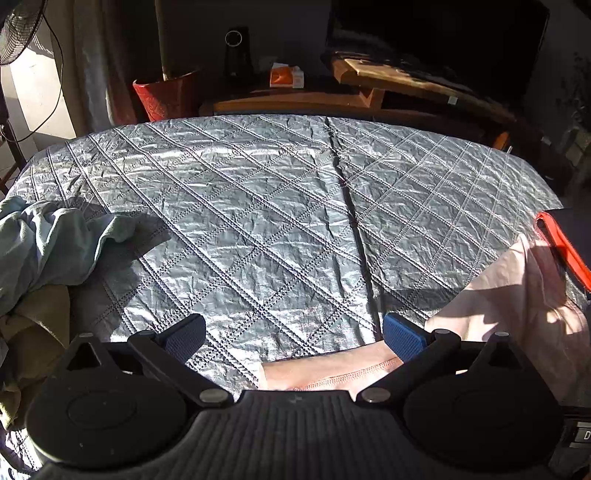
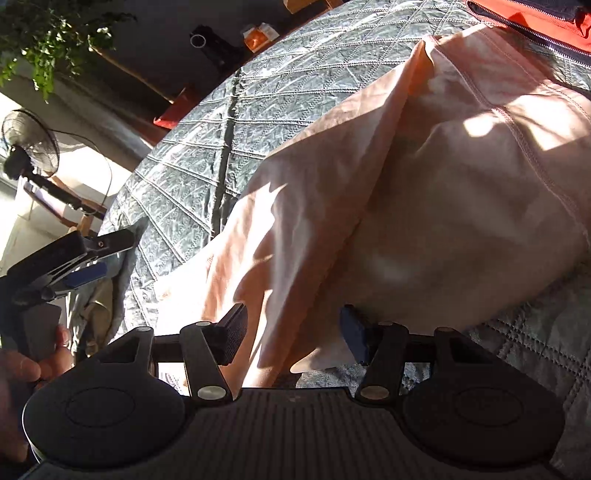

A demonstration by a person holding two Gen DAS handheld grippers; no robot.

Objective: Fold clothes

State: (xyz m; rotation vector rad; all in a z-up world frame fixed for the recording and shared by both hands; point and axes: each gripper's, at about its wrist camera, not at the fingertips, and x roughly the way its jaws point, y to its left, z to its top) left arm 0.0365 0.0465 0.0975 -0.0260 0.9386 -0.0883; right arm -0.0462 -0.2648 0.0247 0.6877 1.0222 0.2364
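- Lay spread across the whole work surface: a grey quilted cover (image 1: 258, 206), diamond-stitched, crumpled, with a dark seam running front to back.
- Sprawled over the cover's right side: a pale peach garment (image 2: 424, 192), bunched into long folds, seams and a stitched hem showing, one edge reaching in under the left gripper.
- Heaped at the cover's left edge: a pale green garment (image 1: 48, 243), crumpled, on top of tan cloth.
- Sat at the far right of the cover, just beside the peach garment: an orange bag (image 2: 532, 26) with a dark zip.
- Stood beyond the cover in shadow: a red pot (image 1: 166, 98), a fan (image 2: 29, 147) on its stand, and an orange box (image 1: 286, 75) on a wooden bench.
- Hovered low over the cover's near edge: the left gripper (image 1: 293, 334), jaws spread wide, nothing pinched, the peach hem just below and between them.
- Straddled a fold of the peach garment: the right gripper (image 2: 293, 334), jaws apart, cloth between the pads but not squeezed.
- Wrapped round the left gripper's handle: a hand (image 2: 26, 365), seen from the right wrist view.
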